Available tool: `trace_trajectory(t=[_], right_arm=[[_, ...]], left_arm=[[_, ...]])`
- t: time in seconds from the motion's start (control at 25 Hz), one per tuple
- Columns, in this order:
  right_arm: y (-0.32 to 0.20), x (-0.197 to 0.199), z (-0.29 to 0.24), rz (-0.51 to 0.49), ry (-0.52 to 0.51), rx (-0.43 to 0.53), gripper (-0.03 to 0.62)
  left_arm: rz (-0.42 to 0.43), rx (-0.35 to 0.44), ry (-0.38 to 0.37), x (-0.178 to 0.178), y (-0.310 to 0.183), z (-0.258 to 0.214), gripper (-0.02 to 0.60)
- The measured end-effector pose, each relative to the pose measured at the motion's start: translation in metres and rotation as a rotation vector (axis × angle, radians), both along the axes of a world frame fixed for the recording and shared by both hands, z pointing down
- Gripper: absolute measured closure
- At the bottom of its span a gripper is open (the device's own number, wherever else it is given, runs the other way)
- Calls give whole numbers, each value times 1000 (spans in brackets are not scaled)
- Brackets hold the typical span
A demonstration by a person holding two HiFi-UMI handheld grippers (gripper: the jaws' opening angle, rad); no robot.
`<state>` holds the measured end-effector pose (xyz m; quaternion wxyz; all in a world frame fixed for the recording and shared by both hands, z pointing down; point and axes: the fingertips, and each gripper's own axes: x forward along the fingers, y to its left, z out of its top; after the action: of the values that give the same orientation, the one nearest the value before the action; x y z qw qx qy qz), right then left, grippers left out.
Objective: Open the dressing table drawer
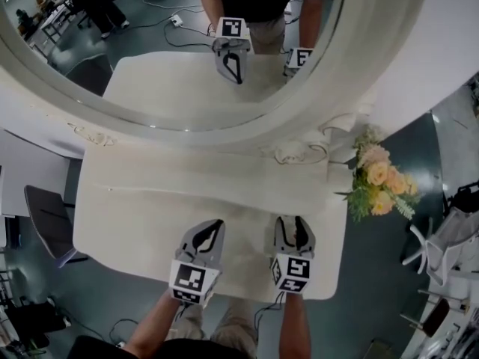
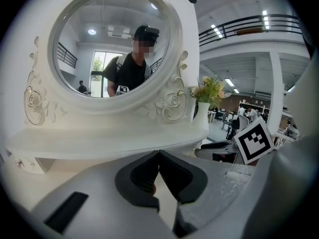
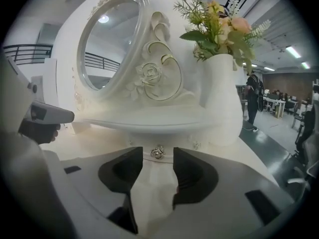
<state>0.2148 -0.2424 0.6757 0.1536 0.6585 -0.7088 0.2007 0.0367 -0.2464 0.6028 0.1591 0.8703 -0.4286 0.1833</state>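
Observation:
The white dressing table (image 1: 142,208) carries an oval mirror (image 1: 187,58) on a raised shelf. Under that shelf, the right gripper view shows a small drawer front with a silver knob (image 3: 157,153). My right gripper (image 3: 158,160) is open, and the knob sits just beyond the gap between its tips, untouched. In the head view it hovers over the table's near right part (image 1: 293,223). My left gripper (image 2: 159,156) is shut on nothing, pointing at the shelf below the mirror (image 2: 109,49); it is beside the right one (image 1: 212,226).
A white vase of peach and yellow flowers (image 3: 222,98) stands right of the drawer, at the table's right edge (image 1: 378,178). A dark chair (image 1: 45,226) stands left of the table. Cables lie on the floor near my feet.

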Motion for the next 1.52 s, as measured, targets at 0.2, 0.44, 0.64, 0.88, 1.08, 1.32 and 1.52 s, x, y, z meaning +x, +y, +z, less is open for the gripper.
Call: trace_trajectory(t=[0.2, 0.44, 0.64, 0.88, 1.08, 1.32, 1.52], right_arm=[[-8, -3, 6, 0, 2, -4, 406], [-10, -2, 12, 18, 30, -22, 487], [-11, -3, 13, 20, 35, -22, 497], [-10, -3, 12, 25, 32, -14, 499], [-6, -4, 12, 29, 27, -16, 500], [6, -5, 12, 31, 32, -10, 500], [13, -9, 11, 30, 31, -9, 500]], left_arm=[[-15, 6, -6, -6, -1, 3, 578], [-33, 5, -8, -11, -1, 3, 578], [-38, 4, -10, -12, 1, 4, 578], [-42, -3, -14, -13, 6, 4, 578], [-44, -7, -16, -13, 10, 4, 578], [-40, 6, -20, -15, 13, 1, 578], [-38, 7, -21, -15, 18, 0, 578]])
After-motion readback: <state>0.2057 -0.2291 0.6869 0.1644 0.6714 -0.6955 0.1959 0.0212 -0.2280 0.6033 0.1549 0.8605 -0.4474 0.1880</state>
